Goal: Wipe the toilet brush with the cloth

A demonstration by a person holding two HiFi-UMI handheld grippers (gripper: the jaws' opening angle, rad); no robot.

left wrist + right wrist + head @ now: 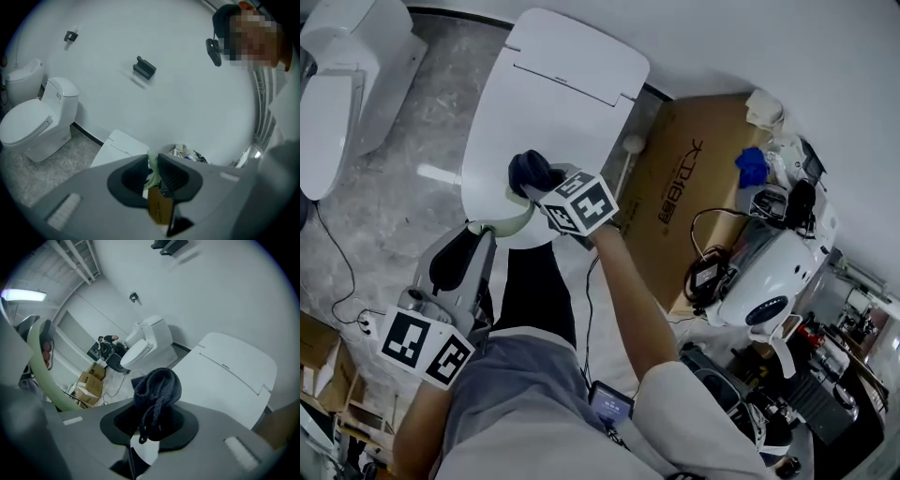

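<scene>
My left gripper [480, 232] sits low at the left of the head view, shut on the pale green handle of the toilet brush [508, 223]. In the left gripper view the handle [151, 160] is pinched between the jaws [153, 164], and a tan tag [161, 206] hangs below. My right gripper [536, 186] is shut on a bunched dark cloth [531, 169], just above the handle's curve. The cloth [157, 385] fills the right jaws [157, 405], and the green handle [40, 359] arcs past at their left. The brush head is hidden.
A white toilet [553, 103] with its lid down stands right behind both grippers. Another toilet [337, 84] is at the far left. A cardboard box [684, 187], a white machine [759, 281] and cables crowd the right. The floor is grey marble.
</scene>
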